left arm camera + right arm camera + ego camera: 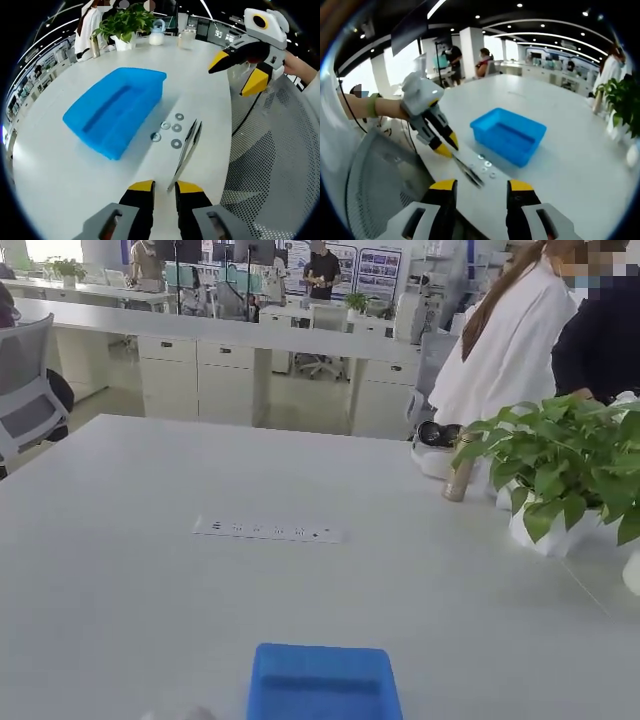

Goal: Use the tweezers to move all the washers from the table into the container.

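Silver washers (176,143): five of them lie flat on the table in a loose cluster just beside the container's long wall. All are outside it.
Tweezers (187,147): these are on the washers' far side from the container and run roughly parallel to that long wall. The two arms are slightly apart at the tips, with nothing between them.
Container (115,115): a blue rectangular tub sits upright on the table. In the head view it is at the bottom edge.
Left gripper (166,187): it is at the tweezers' rear end, the end farther from the container. The yellow-tipped jaws are only narrowly apart with that end between them. I cannot tell whether they actually clamp it. In the right gripper view the tweezers run straight out from its tips.
Right gripper (481,185): it is held above the table edge, on the same side of the container as the washers but well apart from them. The jaws are spread wide and hold nothing.
Table (300,590): white. The washers lie between the container and its rounded near edge.
Power strip (267,530): white, flat on the table beyond the container.
Plant (560,455): leafy green in a white pot, beyond the container near the table's far side.
Chair (270,165): grey mesh, off the table edge on the tweezers' side of the container.
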Tool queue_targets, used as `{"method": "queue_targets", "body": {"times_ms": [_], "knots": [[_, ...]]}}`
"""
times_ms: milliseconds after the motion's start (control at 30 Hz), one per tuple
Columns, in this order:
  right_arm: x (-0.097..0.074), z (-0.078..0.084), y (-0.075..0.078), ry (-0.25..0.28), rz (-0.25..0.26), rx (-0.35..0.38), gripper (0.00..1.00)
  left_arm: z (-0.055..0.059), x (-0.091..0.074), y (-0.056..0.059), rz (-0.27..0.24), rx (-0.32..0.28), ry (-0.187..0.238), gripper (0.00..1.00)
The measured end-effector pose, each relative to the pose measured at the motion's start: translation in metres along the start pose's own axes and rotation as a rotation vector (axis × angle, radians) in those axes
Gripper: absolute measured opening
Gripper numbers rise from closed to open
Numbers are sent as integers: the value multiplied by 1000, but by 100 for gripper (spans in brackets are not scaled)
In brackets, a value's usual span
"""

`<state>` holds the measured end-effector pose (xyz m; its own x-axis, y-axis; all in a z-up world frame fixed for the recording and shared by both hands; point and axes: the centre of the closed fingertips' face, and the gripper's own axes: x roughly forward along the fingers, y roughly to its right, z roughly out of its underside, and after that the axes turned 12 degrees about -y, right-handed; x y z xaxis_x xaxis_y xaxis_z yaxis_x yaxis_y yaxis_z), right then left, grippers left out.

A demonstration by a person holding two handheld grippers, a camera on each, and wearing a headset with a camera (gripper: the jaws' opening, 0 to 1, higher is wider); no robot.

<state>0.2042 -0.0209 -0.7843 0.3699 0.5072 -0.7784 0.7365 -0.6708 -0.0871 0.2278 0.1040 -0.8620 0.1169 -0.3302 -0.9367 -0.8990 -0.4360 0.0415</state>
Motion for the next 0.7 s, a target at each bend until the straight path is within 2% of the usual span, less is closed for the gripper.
{"method": "queue_targets", "body": {"times_ms": [67, 133, 167, 233, 267, 333, 500, 567, 700], "knots": [[1, 1, 0, -3, -1, 0, 37, 1, 1, -1, -27, 43, -12, 10], [2, 1, 0, -5, -2, -2, 37, 1, 1, -4, -71, 127, -31, 7], [2, 1, -1, -8, -1, -4, 37, 1, 2, 0, -64, 147, -37, 5], [3, 2, -1, -11, 1, -8, 38, 1, 2, -3, -111, 199, -55, 0], [3, 2, -1, -12, -1, -10, 37, 0, 2, -1, -115, 240, -57, 0], [4, 2, -2, -14, -2, -11, 37, 1, 3, 1, -117, 242, -71, 0], [4, 3, -2, -21, -2, -18, 37, 2, 2, 2, -115, 274, -75, 0], [3, 3, -2, -20, 0, -18, 37, 2, -1, 5, -105, 269, -69, 0], [3, 3, -1, -17, 0, -17, 37, 0, -14, 7, -120, 251, -32, 0]]}}
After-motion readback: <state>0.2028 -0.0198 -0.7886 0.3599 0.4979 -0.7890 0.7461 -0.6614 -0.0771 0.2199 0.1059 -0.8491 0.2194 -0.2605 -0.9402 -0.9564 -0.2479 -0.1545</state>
